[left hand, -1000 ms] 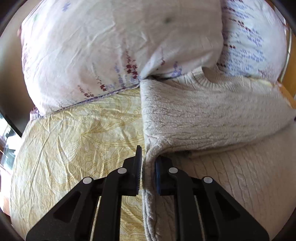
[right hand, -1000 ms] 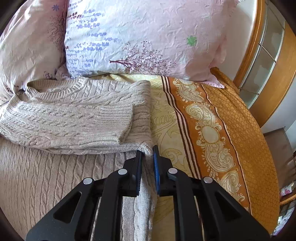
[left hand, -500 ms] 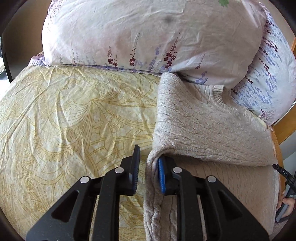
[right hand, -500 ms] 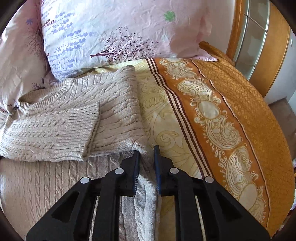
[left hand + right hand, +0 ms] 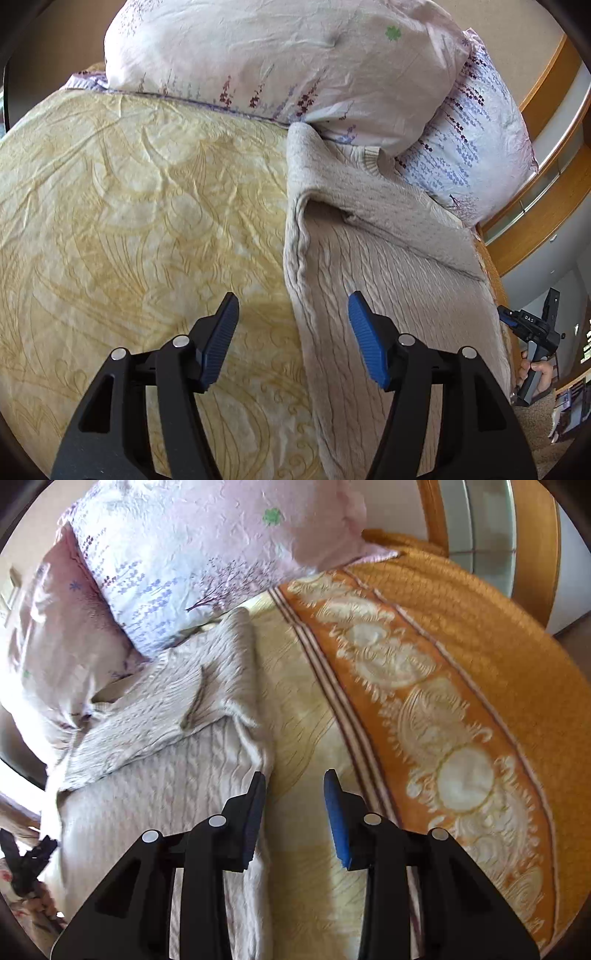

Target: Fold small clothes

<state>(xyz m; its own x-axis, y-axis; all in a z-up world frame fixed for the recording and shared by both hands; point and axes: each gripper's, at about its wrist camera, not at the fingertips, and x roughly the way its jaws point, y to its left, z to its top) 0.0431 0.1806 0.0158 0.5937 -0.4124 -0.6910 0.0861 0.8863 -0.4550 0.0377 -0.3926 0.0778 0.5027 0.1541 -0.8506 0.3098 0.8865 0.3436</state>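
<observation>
Yellow bedspread (image 5: 129, 206) — beige sweater (image 5: 388, 266) folded

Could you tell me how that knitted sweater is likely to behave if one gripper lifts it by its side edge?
The sweater will probably droop and sag: its folded top already lies limp and rumpled. The thick cable knit suggests some weight, so it may stretch. The ribbed texture should grip pads well; slipping seems unlikely.

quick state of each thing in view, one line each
sweater: flat on the bed, top part folded over, held by neither tongs
left tongs: opening, sweater edge below the gap, pads clear
right tongs: opening, nothing gripped
pillows: propped at bed head
</observation>
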